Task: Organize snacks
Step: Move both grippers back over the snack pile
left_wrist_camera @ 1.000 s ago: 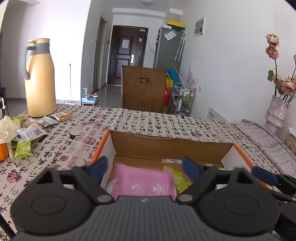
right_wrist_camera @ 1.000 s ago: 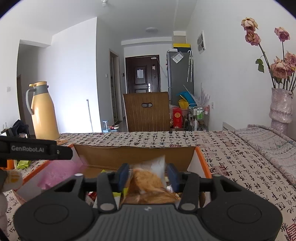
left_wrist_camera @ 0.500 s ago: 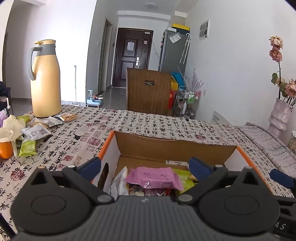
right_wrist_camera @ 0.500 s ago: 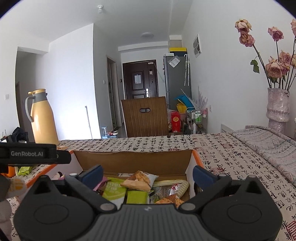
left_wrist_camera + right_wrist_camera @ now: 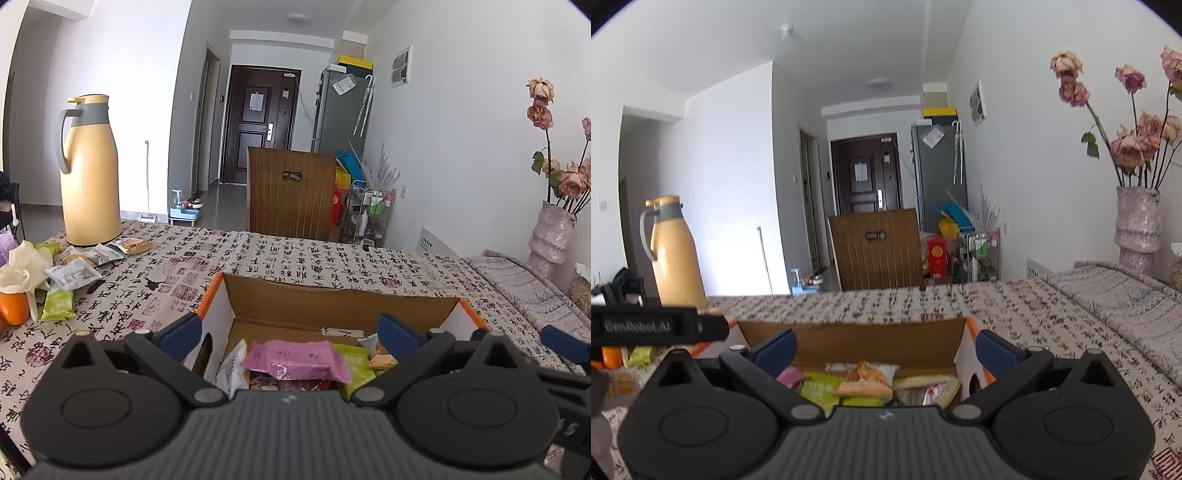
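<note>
Left gripper [image 5: 290, 334] and right gripper [image 5: 884, 349] stood apart, empty | loose snack packets [image 5: 74, 273] looked light, crinkly, slippery, crushable | best pinched at sealed edge

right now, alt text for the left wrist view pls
Open left gripper above a cardboard box holding a pink packet and green snacks. More snack packets lie beside a yellow thermos on the patterned tablecloth.

Black ribbed left gripper [image 5: 291, 334] with blue fingertip pads [image 5: 397, 328].

Both wrist views face box [image 5: 332, 299] (close).
</note>
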The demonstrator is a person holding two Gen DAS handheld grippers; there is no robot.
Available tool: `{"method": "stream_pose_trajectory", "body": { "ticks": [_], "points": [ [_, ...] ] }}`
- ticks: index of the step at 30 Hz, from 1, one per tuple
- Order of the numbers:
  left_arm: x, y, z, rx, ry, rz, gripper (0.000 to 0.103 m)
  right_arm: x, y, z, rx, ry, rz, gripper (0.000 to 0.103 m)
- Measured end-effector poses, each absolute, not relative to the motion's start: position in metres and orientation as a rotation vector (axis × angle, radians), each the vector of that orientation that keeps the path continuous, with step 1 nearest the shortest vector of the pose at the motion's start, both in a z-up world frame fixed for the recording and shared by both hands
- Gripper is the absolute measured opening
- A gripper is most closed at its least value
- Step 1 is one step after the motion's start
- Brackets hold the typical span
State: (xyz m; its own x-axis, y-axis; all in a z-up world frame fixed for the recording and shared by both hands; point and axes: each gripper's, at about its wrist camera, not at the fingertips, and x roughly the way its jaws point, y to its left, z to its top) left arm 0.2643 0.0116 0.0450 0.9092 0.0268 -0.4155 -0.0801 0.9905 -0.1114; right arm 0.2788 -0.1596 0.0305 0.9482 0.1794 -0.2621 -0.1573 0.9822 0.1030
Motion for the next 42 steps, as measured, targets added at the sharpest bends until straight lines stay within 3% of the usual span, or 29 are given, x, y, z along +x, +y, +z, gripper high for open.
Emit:
{"method": "stream_pose_trajectory", "body": {
  "ticks": [21, 42],
  "points": [
    [0.208, -0.005, 0.061, -0.095, 0.41, 0.032, 0.103, 0.227, -0.202, 0.047, 0.067, 0.262, 0.145, 0.103],
    [0.165, 0.016, -0.004, -0.112, 0.582, 0.075, 0.103, 0.184, -0.233, -0.005, -0.018, 0.457, 0.124, 0.103]
  ]
}}
